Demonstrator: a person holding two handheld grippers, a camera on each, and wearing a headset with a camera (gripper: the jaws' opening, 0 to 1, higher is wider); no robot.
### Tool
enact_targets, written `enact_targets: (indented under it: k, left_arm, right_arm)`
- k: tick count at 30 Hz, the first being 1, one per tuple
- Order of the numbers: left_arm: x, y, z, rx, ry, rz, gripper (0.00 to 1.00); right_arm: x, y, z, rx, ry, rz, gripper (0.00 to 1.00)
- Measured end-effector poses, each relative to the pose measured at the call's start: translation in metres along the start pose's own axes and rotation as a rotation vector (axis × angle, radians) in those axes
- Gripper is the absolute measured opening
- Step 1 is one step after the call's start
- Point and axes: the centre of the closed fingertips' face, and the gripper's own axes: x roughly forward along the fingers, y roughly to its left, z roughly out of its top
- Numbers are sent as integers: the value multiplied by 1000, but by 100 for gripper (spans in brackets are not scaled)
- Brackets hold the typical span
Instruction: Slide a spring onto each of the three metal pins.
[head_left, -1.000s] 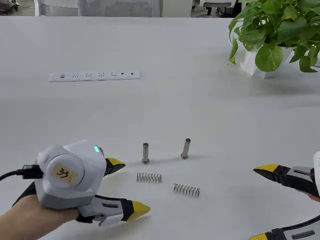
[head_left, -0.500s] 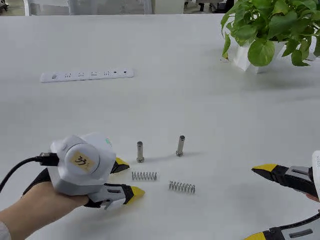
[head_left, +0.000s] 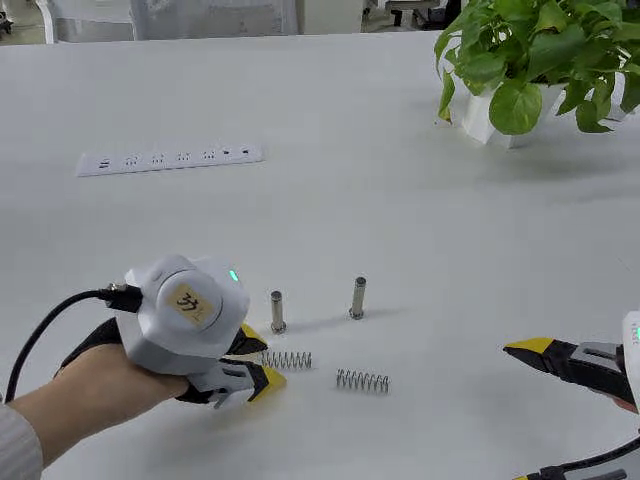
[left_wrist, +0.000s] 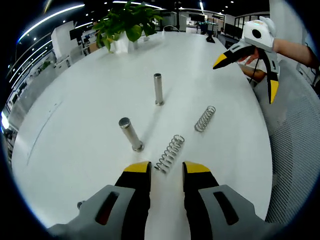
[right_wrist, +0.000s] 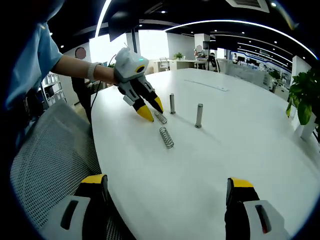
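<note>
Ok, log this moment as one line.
left gripper: open, tips astride end of near spring | right gripper: open, off to the side | near pin, far pin: upright, bare | far spring: lying flat

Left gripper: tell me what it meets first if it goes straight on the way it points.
The nearer spring: it lies on the table right ahead of the left gripper, its near end at the open jaws' gap. The closer pin stands beside that line, probably missed.
</note>
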Motion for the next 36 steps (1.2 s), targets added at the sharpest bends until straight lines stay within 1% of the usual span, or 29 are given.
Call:
enact_targets:
  k: [4, 8, 12, 15, 17, 18, 19, 22, 24, 26, 28, 31, 36]
  left_arm:
    - [0, -1, 1, 1, 19, -18, 18]
    - [1, -1, 1, 17, 41, -29, 17]
    - [1, 1, 1, 19, 69, -36, 15]
    - [1, 1, -1, 39, 94, -46, 13]
    - [1, 0, -1, 62, 110, -51, 13]
    - [0, 0, -1, 62, 118, -54, 12]
    - [0, -1, -1, 78, 128, -58, 11]
    - [0, -3, -1, 98, 141, -60, 10]
    - [0, -5, -1, 103, 146, -65, 8]
    - [0, -5, -1, 114, 153, -62, 8]
    - [0, -5, -1, 107, 161, -59, 8]
    - [0, -5, -1, 119, 168, -56, 7]
    - [-1, -4, -2, 89, 156, -50, 7]
  right_arm:
    - [1, 1, 0, 4, 3, 2, 98]
    - [2, 3, 0, 9, 0, 7, 98]
    - [3, 4, -1, 9, 2, 10, 98]
    - [3, 4, -1, 9, 3, 10, 98]
    - [3, 5, -1, 11, 4, 12, 98]
    - [3, 5, -1, 11, 3, 12, 98]
    - [3, 6, -1, 11, 3, 12, 98]
    - [4, 6, -2, 13, 4, 12, 98]
    - [4, 8, -2, 15, 3, 13, 98]
    - [4, 8, -2, 15, 3, 13, 98]
    - [4, 9, -2, 15, 2, 14, 98]
    - [5, 10, -2, 14, 1, 16, 98]
    - [6, 12, 1, 16, -8, 14, 97]
